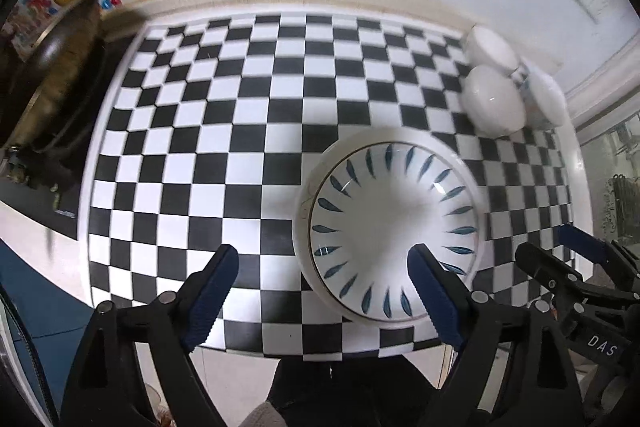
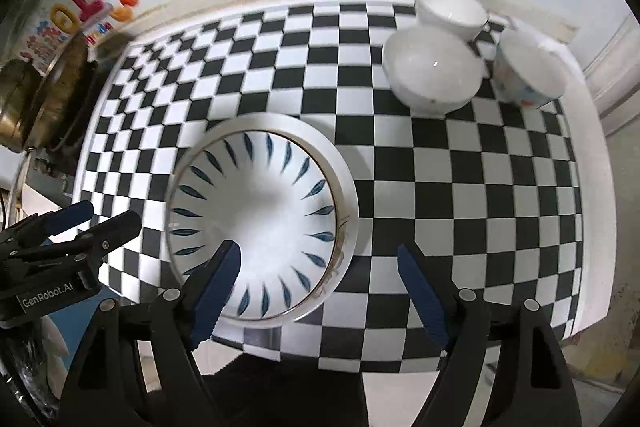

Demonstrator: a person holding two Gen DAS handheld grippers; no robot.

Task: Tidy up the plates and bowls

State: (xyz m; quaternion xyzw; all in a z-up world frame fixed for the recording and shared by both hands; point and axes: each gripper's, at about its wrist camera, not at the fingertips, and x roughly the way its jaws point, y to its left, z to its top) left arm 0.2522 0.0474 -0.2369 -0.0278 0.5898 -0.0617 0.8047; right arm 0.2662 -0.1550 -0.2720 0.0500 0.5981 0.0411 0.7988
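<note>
Both tongs, left [image 1: 324, 285] and right [image 2: 318, 285], hang apart, holding nothing. The plates [image 1: 394, 227] sit below and between them, near the desk [image 1: 240, 107] edge. A bump could knock them off.

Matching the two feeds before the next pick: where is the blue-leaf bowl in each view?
Left wrist: blue-leaf bowl lower right of centre, on the checkered table.
Right wrist: bowl lower left of centre.
Shared landmark: cluster of white bowls at the far right.
</note>
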